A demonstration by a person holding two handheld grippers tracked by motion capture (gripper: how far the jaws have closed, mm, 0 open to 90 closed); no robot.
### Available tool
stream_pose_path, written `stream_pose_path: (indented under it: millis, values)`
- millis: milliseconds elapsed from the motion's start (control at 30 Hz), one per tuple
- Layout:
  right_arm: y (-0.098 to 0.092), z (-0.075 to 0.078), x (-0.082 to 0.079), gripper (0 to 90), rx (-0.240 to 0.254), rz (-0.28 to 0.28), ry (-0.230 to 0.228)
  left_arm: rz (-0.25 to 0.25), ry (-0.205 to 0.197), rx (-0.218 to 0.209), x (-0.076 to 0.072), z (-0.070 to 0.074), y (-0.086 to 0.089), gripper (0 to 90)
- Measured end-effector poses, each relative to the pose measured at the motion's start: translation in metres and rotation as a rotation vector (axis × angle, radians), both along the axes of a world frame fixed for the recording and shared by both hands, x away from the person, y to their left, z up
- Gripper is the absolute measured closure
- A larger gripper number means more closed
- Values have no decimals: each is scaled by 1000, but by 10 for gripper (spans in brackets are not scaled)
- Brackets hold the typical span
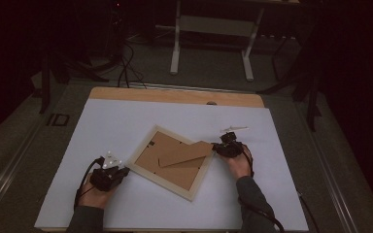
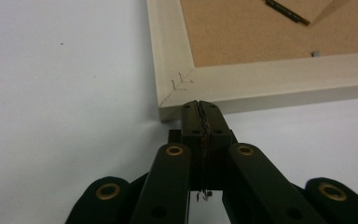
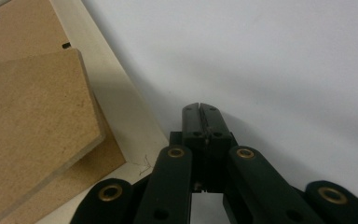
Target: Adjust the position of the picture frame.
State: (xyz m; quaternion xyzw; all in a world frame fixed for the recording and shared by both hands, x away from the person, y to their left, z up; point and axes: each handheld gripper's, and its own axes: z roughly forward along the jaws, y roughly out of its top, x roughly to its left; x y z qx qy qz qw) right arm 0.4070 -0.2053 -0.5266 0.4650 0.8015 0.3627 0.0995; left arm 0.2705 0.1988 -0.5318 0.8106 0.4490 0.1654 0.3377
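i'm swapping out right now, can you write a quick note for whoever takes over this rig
Left gripper: shut, holding nothing, tips right at the near-left corner of the picture frame.
Right gripper: shut, holding nothing, on the white table cover beside the frame's right corner.
Frame: lies face down, turned diamond-wise, mid-table.
Easel stand: flap of the brown backing board, partly swung out toward the right gripper.
Done: frame braced from both sides, it seems.
Left: probably handling the stand or backing; neither is gripped yet.
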Motion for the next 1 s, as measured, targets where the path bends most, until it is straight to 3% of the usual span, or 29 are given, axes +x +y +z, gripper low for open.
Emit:
stream_pose_path:
  millis: [167,1000]
  values:
    - [0,-1,2,899,-5,7,8,-1,7,22,1,-2,-3,900]
    - [-2,-3,-15,899,-13,50,3,5,-1,1,12,-3,-15,900]
